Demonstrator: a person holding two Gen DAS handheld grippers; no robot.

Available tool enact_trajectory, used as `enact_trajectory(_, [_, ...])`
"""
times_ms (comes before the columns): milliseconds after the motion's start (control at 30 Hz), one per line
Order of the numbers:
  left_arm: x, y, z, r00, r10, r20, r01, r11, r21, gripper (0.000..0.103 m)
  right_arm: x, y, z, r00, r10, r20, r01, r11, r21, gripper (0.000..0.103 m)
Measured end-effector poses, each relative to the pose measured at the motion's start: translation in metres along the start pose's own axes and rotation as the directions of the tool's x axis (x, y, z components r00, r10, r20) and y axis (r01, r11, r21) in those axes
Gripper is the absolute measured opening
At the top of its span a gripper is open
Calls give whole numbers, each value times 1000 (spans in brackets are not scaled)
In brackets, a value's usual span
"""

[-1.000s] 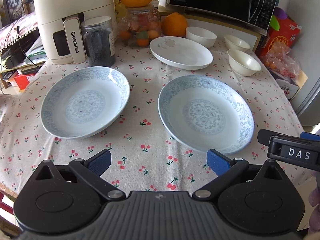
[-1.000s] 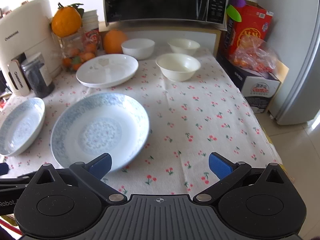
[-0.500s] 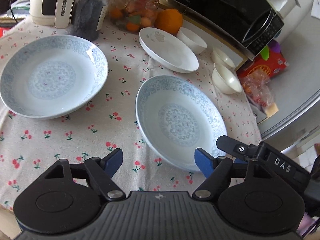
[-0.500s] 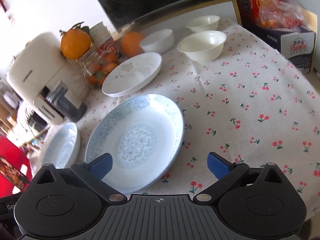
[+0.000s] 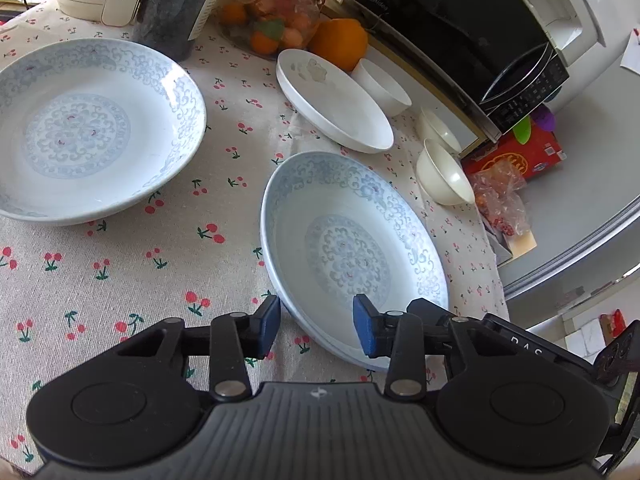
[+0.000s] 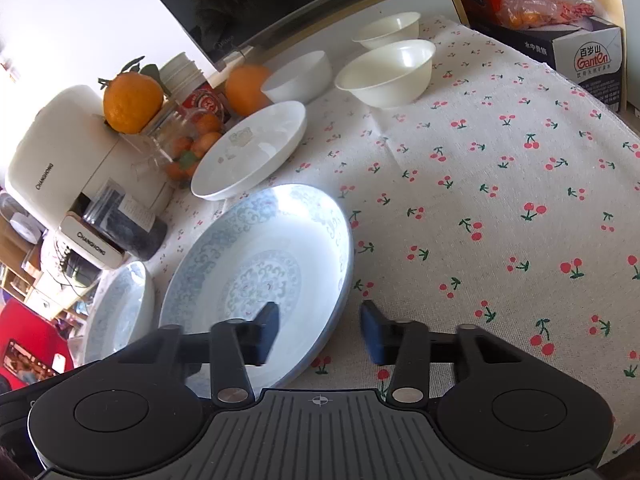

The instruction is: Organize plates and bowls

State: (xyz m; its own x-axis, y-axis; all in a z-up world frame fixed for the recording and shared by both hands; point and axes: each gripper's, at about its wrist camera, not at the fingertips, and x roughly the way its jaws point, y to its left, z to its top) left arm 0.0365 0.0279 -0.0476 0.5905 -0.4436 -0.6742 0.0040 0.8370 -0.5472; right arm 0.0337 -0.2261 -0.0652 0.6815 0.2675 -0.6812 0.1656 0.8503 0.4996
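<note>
Cherry-print tabletop (image 5: 120, 272) carrying everything, front plate (image 5: 352, 240) near its close edge. All places given from that front plate, blue-patterned and flat on the cloth.

Black microwave (image 5: 460, 28) well beyond front plate, at the back, toward the right. White air fryer (image 6: 60, 152) well beyond front plate, toward the left.

Second patterned plate (image 5: 88, 132) left of front plate, near it, not touching. Plain white plate (image 5: 340, 108) just beyond front plate, small gap, faint marks on its face.

Left tongs (image 5: 316, 330) at front plate's near-left rim: closing, narrow gap, rim between the pads, one pad over the plate's inside and the other outside over cloth. Pads not visibly pressing yet. Right tongs (image 6: 320, 334) at front plate's near-right rim: same, closing, narrow, rim between, no clear contact, pads a bit blurred.

Glass jar (image 5: 276, 12) of small fruit beyond front plate, past the white plate. Dark jar (image 5: 172, 12) beyond and left, close by the second plate's far rim.

Three white bowls beyond and right of front plate: cream bowl (image 6: 384, 74) nearest, small bowl (image 6: 388, 30) behind it, third bowl (image 6: 300, 76) touching or nearly touching the white plate's far edge.

Orange (image 5: 340, 42) beyond front plate, behind the white plate; another orange (image 6: 132, 102) sitting on top of the glass jar.
</note>
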Motion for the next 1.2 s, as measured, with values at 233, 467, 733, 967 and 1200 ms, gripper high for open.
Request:
enact_trajectory(233, [6,-2,-1,998,52,29,-53,997,57,19,4,4,-1,999,-31,19,32,999,-32,18])
enact_trajectory(467, [13,-10,0,997,61,57,-67,991,113,22,3,3,5,998,-51,48,52,998,-29,18])
enact_trajectory(733, [31,-22,9,996,59,62,-65,993,101,22,11,3,28,992,-104,78,106,994,-31,18])
enact_trajectory(967, [45,-35,10,996,72,57,-78,989,123,22,24,-7,42,986,-149,78,149,989,6,17])
enact_trajectory(1200, [52,-44,12,997,67,44,-72,990,122,22,26,-17,50,980,-184,81,180,983,47,17])
